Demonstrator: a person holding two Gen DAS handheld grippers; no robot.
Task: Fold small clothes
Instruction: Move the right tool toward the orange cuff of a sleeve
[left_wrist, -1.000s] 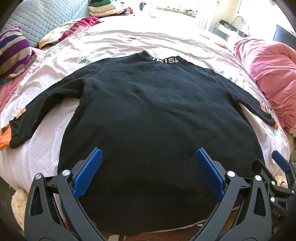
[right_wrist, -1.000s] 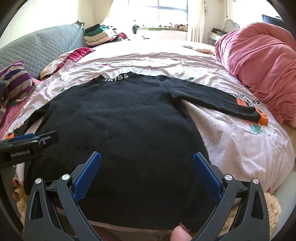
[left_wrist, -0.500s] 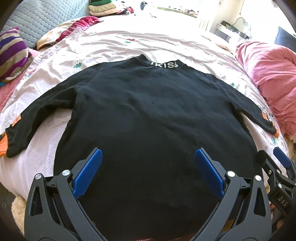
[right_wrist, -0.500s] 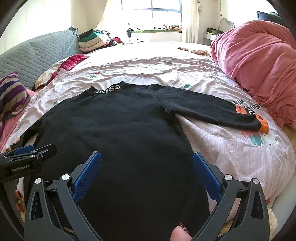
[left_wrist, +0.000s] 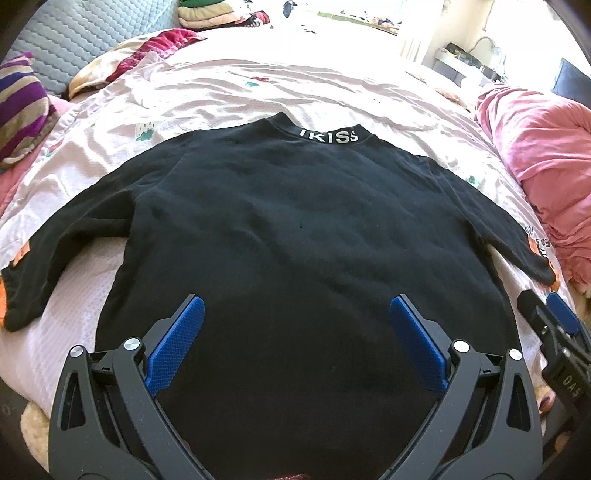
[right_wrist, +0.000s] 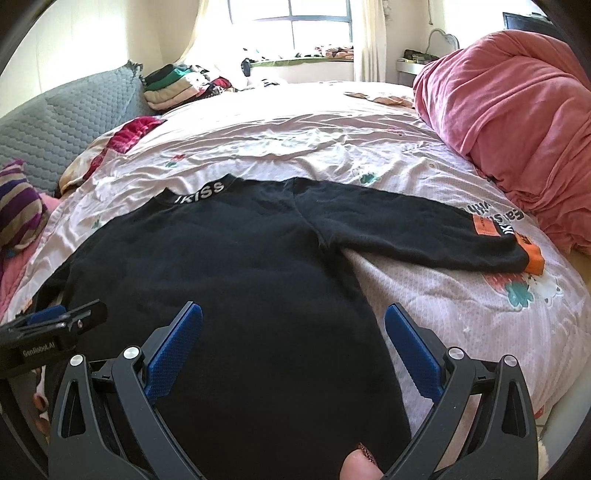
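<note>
Left wrist view shows the black sweater (left_wrist: 295, 240) spread flat on the pink bedsheet (left_wrist: 229, 92), collar away from the camera, both sleeves out to the sides. Its lower body lies directly beneath and between the fingers of the left gripper (left_wrist: 295, 325), whose jaws stand wide apart, holding nothing. The right gripper (right_wrist: 293, 332), equally spread and empty, hovers over the sweater's right side, near the hem. A pink duvet (right_wrist: 517, 122) is heaped at the right.

A bed (right_wrist: 295, 122) carries a black sweater (left_wrist: 295, 229) spread flat near its front edge, pink duvet (right_wrist: 517, 122) along its right edge.
</note>
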